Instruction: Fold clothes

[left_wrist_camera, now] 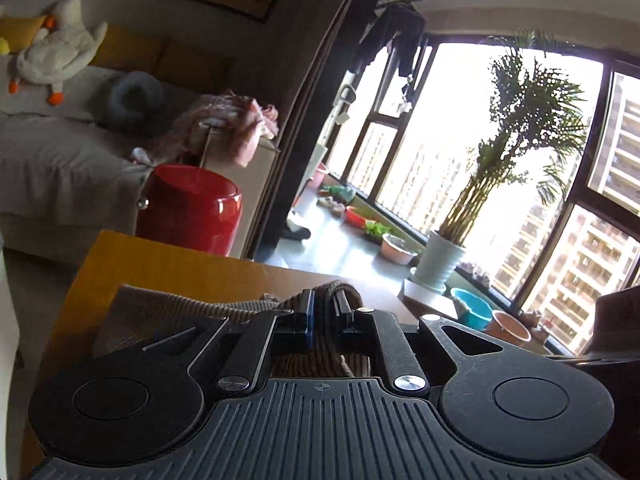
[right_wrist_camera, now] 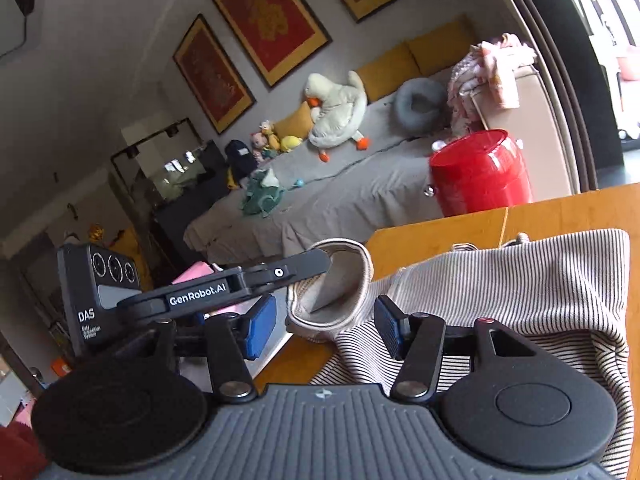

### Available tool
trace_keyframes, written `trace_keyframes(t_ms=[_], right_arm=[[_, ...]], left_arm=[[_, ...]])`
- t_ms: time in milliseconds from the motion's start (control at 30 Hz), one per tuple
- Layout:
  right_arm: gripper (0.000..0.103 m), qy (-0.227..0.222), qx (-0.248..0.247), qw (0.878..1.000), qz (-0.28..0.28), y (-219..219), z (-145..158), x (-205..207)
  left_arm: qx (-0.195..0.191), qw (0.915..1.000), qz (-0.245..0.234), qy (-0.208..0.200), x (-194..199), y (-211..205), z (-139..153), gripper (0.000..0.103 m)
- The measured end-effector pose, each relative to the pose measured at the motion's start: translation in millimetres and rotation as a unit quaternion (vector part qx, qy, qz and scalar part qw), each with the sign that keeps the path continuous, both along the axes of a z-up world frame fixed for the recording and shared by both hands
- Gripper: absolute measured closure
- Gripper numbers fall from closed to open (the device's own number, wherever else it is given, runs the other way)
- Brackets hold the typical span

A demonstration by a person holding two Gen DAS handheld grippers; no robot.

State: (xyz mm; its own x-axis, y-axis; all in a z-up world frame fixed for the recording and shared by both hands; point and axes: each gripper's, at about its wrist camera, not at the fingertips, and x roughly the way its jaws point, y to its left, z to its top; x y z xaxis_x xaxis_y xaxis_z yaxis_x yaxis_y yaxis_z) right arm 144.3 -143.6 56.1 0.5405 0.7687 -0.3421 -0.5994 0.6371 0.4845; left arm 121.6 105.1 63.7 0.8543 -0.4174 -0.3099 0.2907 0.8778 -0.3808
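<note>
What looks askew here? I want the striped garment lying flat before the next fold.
The striped garment is bunched on the wooden table, and its cuff stands curled up off the edge, pinched by the left gripper.

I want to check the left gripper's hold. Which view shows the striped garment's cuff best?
The right wrist view: the cuff shows whole, its ribbed band pinched by the left gripper. The left wrist view shows only a fabric bunch between the shut fingers.
</note>
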Motion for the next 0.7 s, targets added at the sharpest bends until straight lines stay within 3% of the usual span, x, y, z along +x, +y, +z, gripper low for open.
trace_keyframes(t_ms=[133,267,400,467,533,600,700], right_arm=[[0.048,-0.001,-0.083,0.996,-0.024,21,-12,5],[0.048,0.017,-0.104,0.994,-0.022,35,-22,10],[0.049,0.020,-0.138,0.990,-0.018,56,-29,15],[0.063,0.017,-0.157,0.987,-0.012,65,-31,16],[0.087,0.019,-0.170,0.985,-0.006,72,-32,17],[0.097,0.020,-0.177,0.984,-0.007,75,-31,18],[0.099,0.016,-0.175,0.984,-0.016,72,-26,20]], left_arm=[[-0.045,0.9988,-0.007,0.018,12,0,-30,0.092],[-0.083,0.9962,-0.009,0.026,15,11,-51,0.092],[-0.095,0.9951,-0.013,0.025,16,17,-55,0.092],[-0.099,0.9946,-0.014,0.027,16,19,-56,0.092],[-0.106,0.9937,-0.015,0.032,17,21,-57,0.092],[-0.114,0.9929,-0.016,0.029,16,23,-56,0.092],[-0.124,0.9921,-0.012,0.013,11,28,-50,0.092]])
